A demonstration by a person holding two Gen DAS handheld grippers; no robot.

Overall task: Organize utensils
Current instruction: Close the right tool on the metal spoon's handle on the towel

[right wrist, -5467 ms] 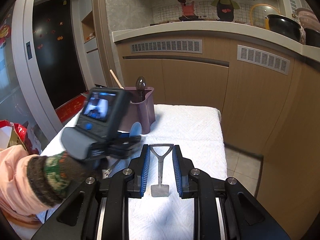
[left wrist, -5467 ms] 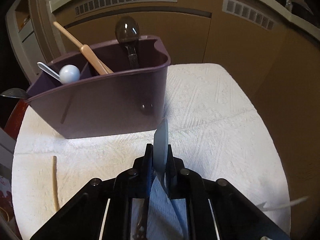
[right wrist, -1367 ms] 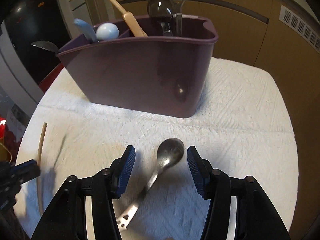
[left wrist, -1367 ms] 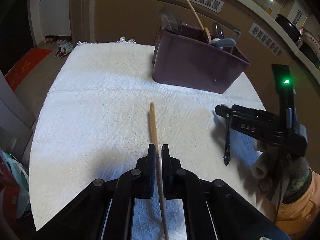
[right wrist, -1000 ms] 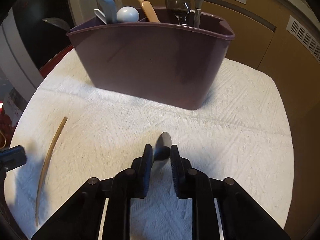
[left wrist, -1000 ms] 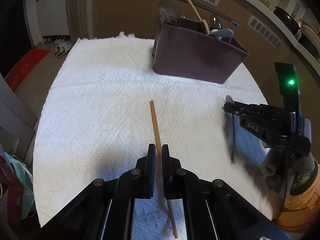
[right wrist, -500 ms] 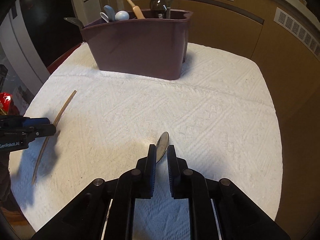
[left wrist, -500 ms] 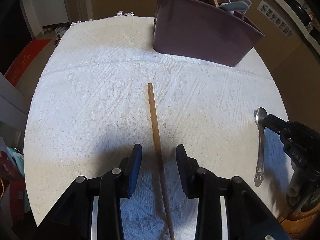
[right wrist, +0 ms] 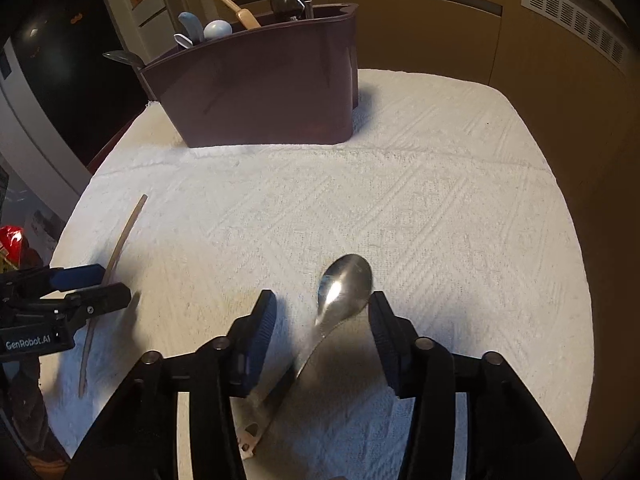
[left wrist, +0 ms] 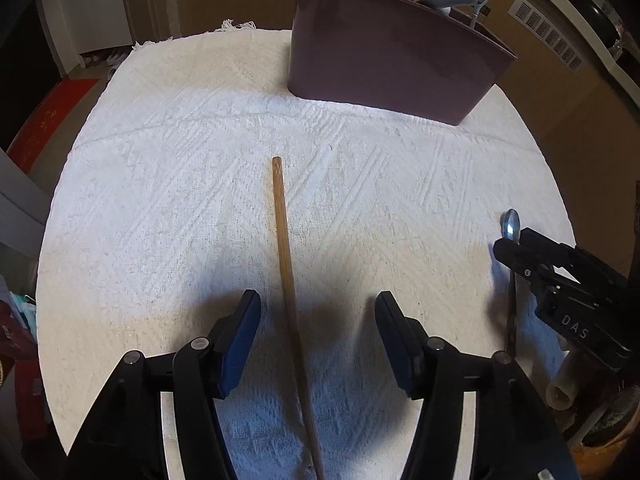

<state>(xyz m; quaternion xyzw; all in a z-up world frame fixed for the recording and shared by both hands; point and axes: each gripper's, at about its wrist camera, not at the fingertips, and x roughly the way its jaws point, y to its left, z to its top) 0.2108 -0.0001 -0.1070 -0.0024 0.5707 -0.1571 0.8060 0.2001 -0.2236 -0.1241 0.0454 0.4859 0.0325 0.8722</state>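
Chopstick (left wrist: 286, 280), thin tan wood, and shiny steel spoon (right wrist: 340, 296) lie flat between spread, empty tongs.

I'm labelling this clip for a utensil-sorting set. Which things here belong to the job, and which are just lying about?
Part of the job:
- wooden chopstick, loose on the cloth
- metal spoon, loose on the cloth
- purple utensil caddy, already holding utensils

Just around:
- white woven tablecloth
- red packet off the table edge
- kitchen cabinets behind
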